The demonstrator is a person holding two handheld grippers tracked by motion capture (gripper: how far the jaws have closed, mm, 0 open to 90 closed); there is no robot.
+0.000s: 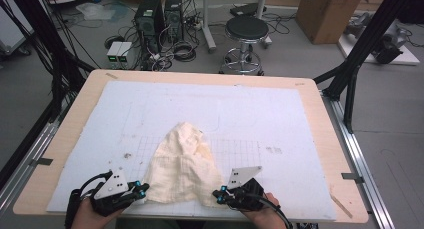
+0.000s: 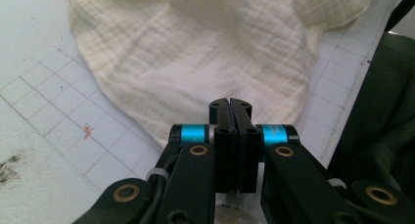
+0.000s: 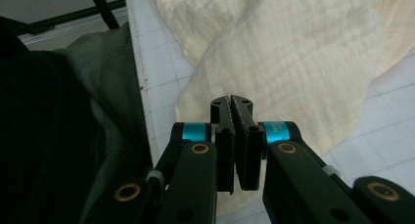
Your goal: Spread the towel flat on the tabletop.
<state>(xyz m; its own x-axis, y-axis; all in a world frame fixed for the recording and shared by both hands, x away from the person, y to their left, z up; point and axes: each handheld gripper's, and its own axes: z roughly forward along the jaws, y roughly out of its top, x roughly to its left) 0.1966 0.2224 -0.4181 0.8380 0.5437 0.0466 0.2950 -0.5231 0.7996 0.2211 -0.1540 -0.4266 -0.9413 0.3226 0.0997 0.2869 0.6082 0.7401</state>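
My left hand-held gripper (image 1: 141,190) sits at the near left corner of a cream muslin cloth (image 1: 182,165), its black jaws pressed together with nothing visible between them; in the left gripper view (image 2: 230,102) the tips rest over the cloth's near hem. My right hand-held gripper (image 1: 217,194) mirrors it at the near right corner, jaws likewise closed on no cloth that I can see, tips over the fabric's edge in the right gripper view (image 3: 232,100). Both point inward toward each other. The cloth lies rumpled between them, wide at my side and narrowing to a rounded peak toward the table's middle, on a white gridded mat (image 1: 280,114) covering most of the wooden table (image 1: 80,104). Beyond the far edge stand a black round stool (image 1: 246,29), two computer towers (image 1: 160,14) amid cables and a cardboard box (image 1: 327,11).
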